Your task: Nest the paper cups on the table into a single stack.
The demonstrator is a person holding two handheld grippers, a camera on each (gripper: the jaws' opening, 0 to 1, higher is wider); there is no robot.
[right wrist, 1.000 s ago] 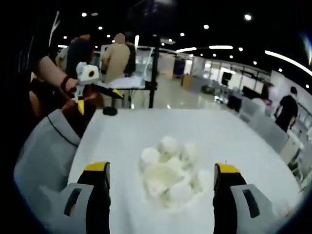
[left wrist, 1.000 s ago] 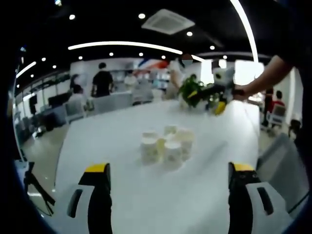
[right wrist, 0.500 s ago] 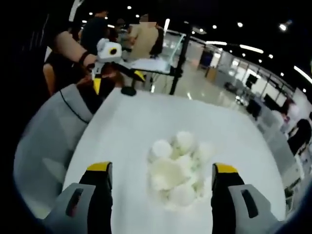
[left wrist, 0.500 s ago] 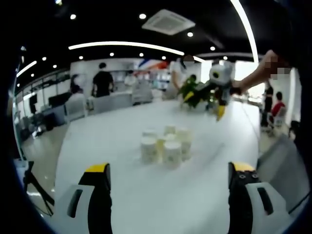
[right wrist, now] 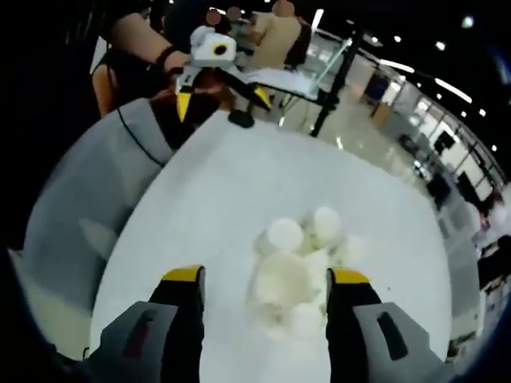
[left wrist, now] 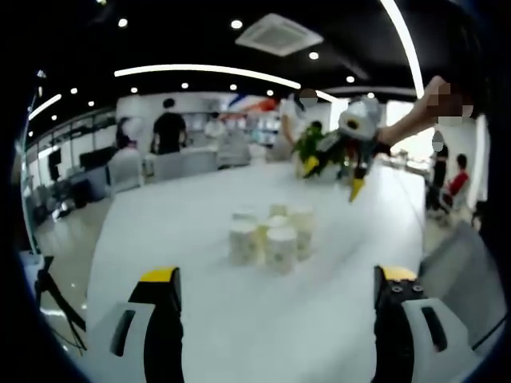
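Observation:
Several white paper cups (left wrist: 269,236) stand in a tight cluster in the middle of the white table (left wrist: 184,239). My left gripper (left wrist: 277,275) is open and empty, low over the near edge and well short of the cups. Held in a hand beyond the cluster, my right gripper (left wrist: 333,177) hangs above the far part of the table, yellow tips down. In the right gripper view I look steeply down on the cups (right wrist: 299,275), with the open right gripper (right wrist: 266,277) above them. The left gripper (right wrist: 222,100) is across the table (right wrist: 215,183).
A green plant (left wrist: 313,140) stands at the table's far end. Grey chairs (left wrist: 459,271) (right wrist: 104,183) sit along the table's side. A small black round object (right wrist: 238,120) lies near one edge. People stand and sit in the background hall.
The right gripper has risen and tilted to look more steeply down on the cups, and its jaws stand a little narrower. The cups have not moved. The left gripper stayed nearly still.

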